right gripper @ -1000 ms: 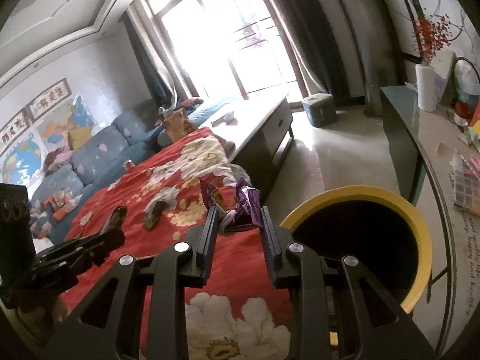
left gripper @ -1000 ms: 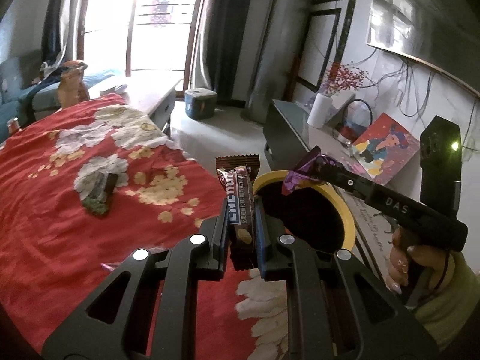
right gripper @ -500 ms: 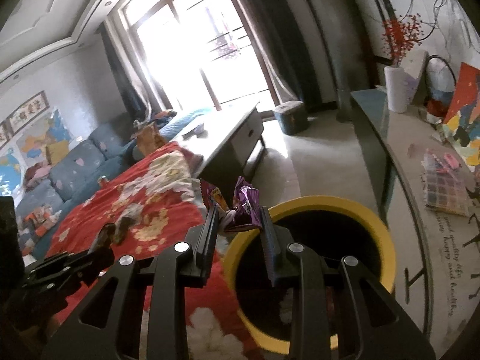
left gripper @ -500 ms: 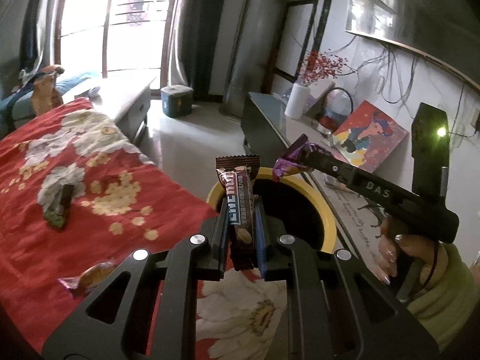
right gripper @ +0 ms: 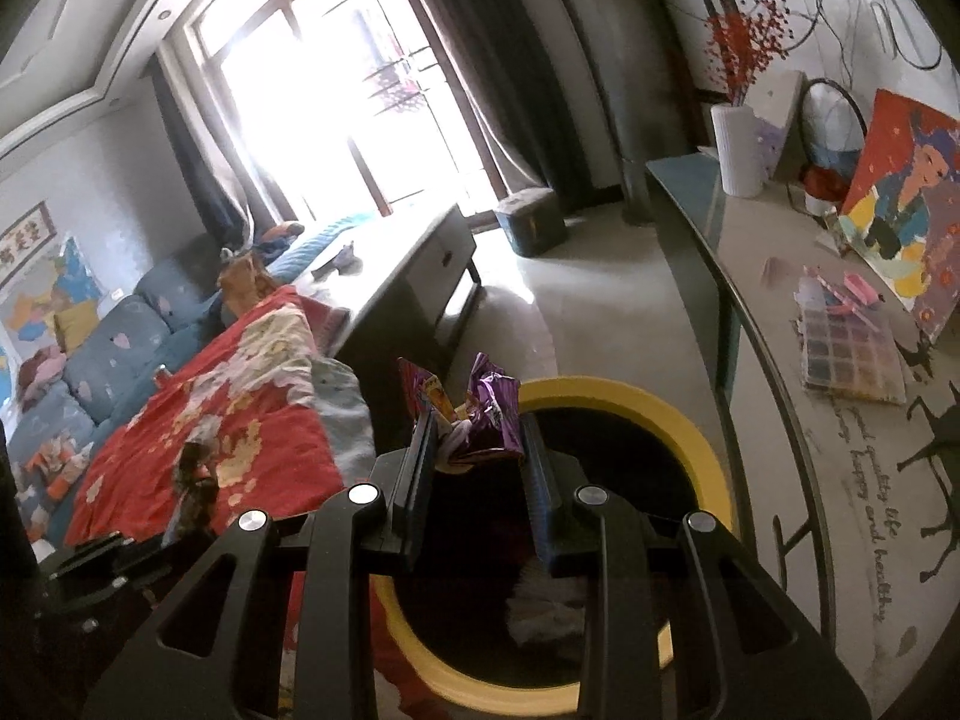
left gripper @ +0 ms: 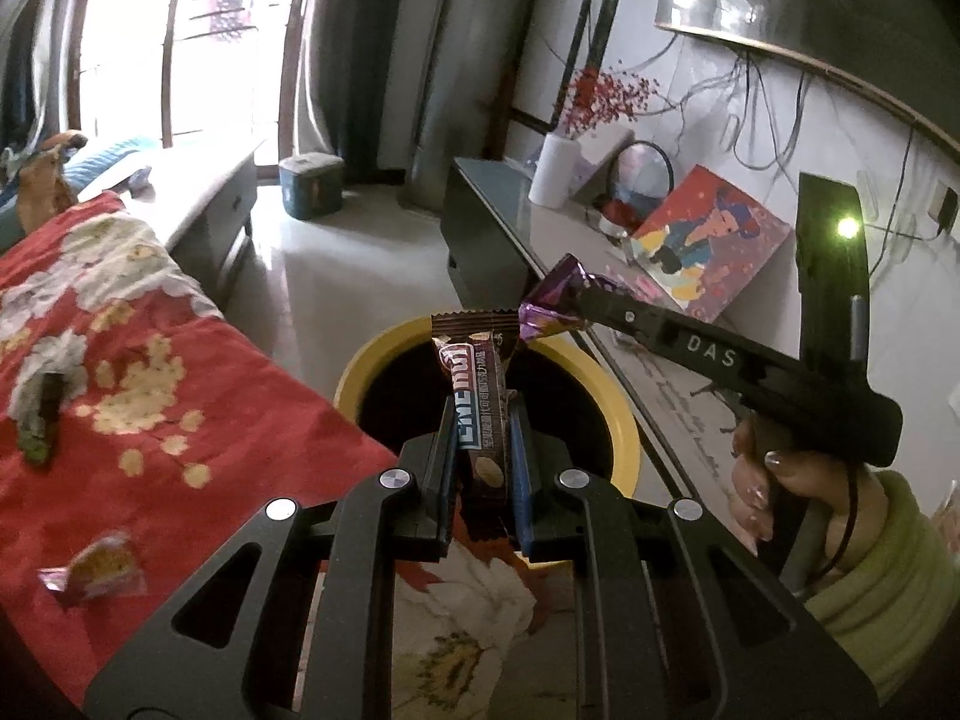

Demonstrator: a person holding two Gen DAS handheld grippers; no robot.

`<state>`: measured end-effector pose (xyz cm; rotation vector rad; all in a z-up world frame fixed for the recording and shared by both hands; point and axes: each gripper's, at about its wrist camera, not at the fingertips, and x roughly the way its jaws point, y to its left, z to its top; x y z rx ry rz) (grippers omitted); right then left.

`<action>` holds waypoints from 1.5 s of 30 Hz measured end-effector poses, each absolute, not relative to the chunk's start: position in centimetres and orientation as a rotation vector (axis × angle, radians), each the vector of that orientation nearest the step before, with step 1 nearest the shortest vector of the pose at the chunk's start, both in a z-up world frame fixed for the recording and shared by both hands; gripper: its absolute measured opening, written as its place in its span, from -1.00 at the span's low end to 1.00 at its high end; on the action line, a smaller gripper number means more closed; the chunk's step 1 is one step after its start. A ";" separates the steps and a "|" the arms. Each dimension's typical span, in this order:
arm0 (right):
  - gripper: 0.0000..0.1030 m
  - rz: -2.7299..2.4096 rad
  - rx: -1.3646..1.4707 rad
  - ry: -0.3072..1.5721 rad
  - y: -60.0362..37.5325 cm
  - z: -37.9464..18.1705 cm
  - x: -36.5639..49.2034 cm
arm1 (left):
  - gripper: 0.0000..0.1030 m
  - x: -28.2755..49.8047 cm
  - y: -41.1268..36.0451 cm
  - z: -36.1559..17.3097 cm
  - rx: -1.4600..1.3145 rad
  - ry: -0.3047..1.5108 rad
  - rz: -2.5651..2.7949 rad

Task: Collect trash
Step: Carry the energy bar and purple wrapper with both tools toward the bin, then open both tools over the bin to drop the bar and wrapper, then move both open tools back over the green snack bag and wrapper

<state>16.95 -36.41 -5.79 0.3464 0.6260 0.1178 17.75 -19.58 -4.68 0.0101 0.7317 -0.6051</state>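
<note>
My left gripper [left gripper: 480, 414] is shut on a brown chocolate bar wrapper [left gripper: 477, 396], held upright over the near rim of a yellow-rimmed black bin [left gripper: 624, 444]. My right gripper [right gripper: 477, 438] is shut on a crumpled purple wrapper [right gripper: 489, 414] above the same bin [right gripper: 702, 450]. Seen from the left wrist, the right gripper [left gripper: 555, 306] reaches in from the right with the purple wrapper [left gripper: 549, 300] over the bin's far rim. White trash [right gripper: 546, 600] lies inside the bin. A small candy wrapper [left gripper: 96, 567] and a dark wrapper [left gripper: 42, 420] lie on the red cloth.
A red floral cloth [left gripper: 180, 408] covers the table left of the bin. A glass-topped sideboard [right gripper: 780, 300] on the right bears a white vase [right gripper: 735, 150], a painting [right gripper: 906, 204] and a bead box [right gripper: 852, 354]. A blue sofa [right gripper: 108, 348] stands far left.
Both grippers have swung right from over the red cloth to above the bin, each keeping its wrapper. The bin now fills more of both views.
</note>
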 end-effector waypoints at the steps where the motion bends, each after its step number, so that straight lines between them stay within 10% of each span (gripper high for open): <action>1: -0.48 0.114 0.348 0.629 -36.6 -6.0 17.0 | -0.80 17.8 -19.8 -4.9 0.010 0.738 -0.608; 23: -0.32 0.075 0.408 0.699 -39.5 -9.3 18.0 | -0.75 21.1 -23.5 -9.0 0.028 0.845 -0.656; 33: 0.14 0.054 0.425 0.678 -39.9 -8.8 17.8 | 0.59 20.9 -22.4 -7.9 -0.010 0.810 -0.632; 45: 0.55 0.047 0.407 0.627 -39.2 -7.1 17.0 | 0.78 19.9 -19.8 -5.2 -0.046 0.735 -0.559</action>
